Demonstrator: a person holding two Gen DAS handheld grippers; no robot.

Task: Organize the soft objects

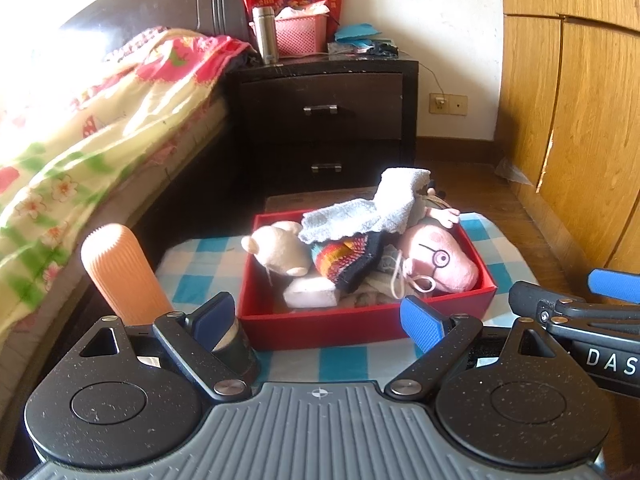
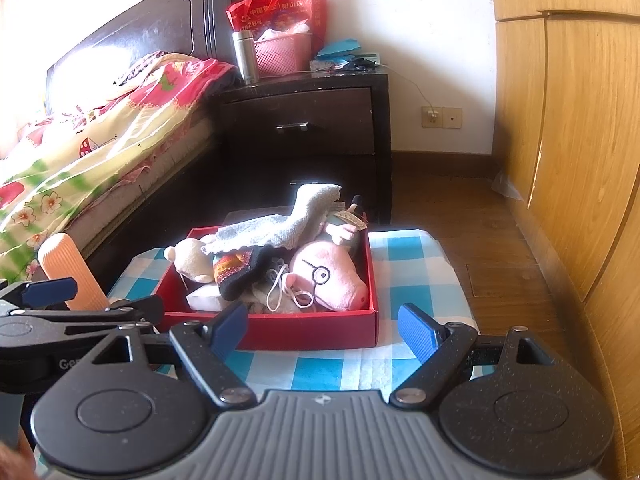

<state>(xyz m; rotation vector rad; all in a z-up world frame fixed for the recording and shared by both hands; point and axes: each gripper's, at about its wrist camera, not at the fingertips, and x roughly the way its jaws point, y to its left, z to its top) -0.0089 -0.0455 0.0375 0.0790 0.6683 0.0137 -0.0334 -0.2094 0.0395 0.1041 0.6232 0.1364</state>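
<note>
A red box point(image 1: 360, 324) point(image 2: 280, 330) sits on a blue-and-white checked cloth point(image 1: 344, 364) point(image 2: 412, 276). It holds a pink pig plush point(image 1: 444, 260) point(image 2: 332, 280), a cream bear plush point(image 1: 280, 250) point(image 2: 192, 258), a striped knit piece point(image 1: 344, 258) point(image 2: 236, 270), a pale blue towel point(image 1: 360, 216) point(image 2: 276, 228) and a white block point(image 1: 310, 294). My left gripper point(image 1: 320, 320) is open and empty just before the box's near wall. My right gripper point(image 2: 324, 330) is open and empty at the box's near wall; it shows at the right edge of the left wrist view point(image 1: 576, 300).
An orange ribbed bottle point(image 1: 120, 276) point(image 2: 72, 276) stands on the cloth left of the box. A bed with a floral quilt point(image 1: 80, 128) runs along the left. A dark nightstand point(image 1: 328, 108) stands behind the box. A wooden wardrobe point(image 1: 580, 120) is on the right.
</note>
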